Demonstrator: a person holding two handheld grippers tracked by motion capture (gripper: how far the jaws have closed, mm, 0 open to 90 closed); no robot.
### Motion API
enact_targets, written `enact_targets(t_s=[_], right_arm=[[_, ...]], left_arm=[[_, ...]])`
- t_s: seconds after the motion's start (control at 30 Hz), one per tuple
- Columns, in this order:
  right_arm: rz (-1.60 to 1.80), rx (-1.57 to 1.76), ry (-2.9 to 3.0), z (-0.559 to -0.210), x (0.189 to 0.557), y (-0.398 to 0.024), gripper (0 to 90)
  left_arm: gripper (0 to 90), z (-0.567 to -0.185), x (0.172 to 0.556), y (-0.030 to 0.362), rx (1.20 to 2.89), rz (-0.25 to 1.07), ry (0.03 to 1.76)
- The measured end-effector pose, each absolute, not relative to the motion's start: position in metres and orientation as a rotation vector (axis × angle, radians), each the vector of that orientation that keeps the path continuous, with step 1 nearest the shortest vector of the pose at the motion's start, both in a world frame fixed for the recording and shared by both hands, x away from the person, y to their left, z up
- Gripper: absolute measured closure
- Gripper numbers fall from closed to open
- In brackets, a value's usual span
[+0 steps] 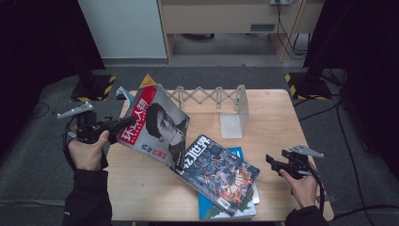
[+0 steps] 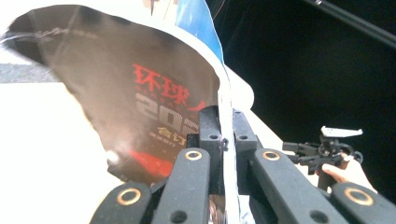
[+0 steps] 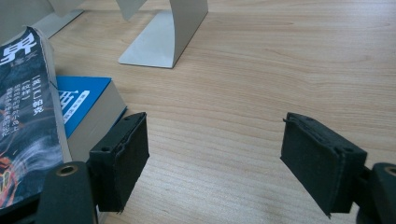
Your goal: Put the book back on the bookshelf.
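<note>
While the left gripper [image 1: 123, 123] pinches the edge of the portrait magazine [image 1: 157, 126], jaws shut tight on the thin cover, the magazine hangs tilted above the worktop [image 1: 273, 117], lower corner near the dark-covered book [image 1: 217, 173]. The left gripper view shows the page bowed between the jaws. Risk: a floppy cover held by one edge could slip or tear if swung fast. The dark book lies atop a blue book [image 3: 84, 105]; a dragging corner might shove that stack. Behind stands the accordion book rack [image 1: 214, 101]. Right gripper [image 3: 215, 154] hovers wide open over bare wood, holding nothing.
</note>
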State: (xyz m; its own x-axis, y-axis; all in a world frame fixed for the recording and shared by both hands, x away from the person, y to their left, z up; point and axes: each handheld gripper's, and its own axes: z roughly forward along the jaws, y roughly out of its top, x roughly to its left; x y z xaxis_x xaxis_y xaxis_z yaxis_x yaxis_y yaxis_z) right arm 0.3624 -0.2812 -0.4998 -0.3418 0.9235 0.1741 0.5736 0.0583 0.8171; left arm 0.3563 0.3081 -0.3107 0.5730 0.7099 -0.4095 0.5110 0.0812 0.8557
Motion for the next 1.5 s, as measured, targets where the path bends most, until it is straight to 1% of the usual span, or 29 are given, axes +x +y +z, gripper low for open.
enact_targets(t_s=[0.23,0.4,0.67,0.8,0.97,1.2,1.5], right_arm=[[1.191,1.490,1.952,-0.500,0.363,-0.280,23.3],[1.190,1.487,1.954,-0.500,0.363,-0.281,23.4],[1.193,1.492,1.948,-0.500,0.363,-0.281,23.4],[1.195,1.490,1.950,-0.500,0.363,-0.281,23.4],[1.191,1.485,1.955,-0.500,0.363,-0.281,23.4],[1.191,1.485,1.955,-0.500,0.363,-0.281,23.5],[1.194,1.493,1.954,-0.500,0.363,-0.281,23.6]], left_arm=[[86.4,-0.304,0.357,0.311,1.629,0.266,1.140],[86.4,-0.301,0.360,0.310,1.630,0.290,1.142],[86.4,-0.294,0.371,0.300,1.647,0.261,1.099],[86.4,-0.293,0.376,0.295,1.677,0.279,1.102],[86.4,-0.298,0.380,0.293,1.663,0.224,1.078],[86.4,-0.292,0.376,0.286,1.688,0.234,1.060],[86.3,-0.287,0.390,0.276,1.738,0.246,1.097]])
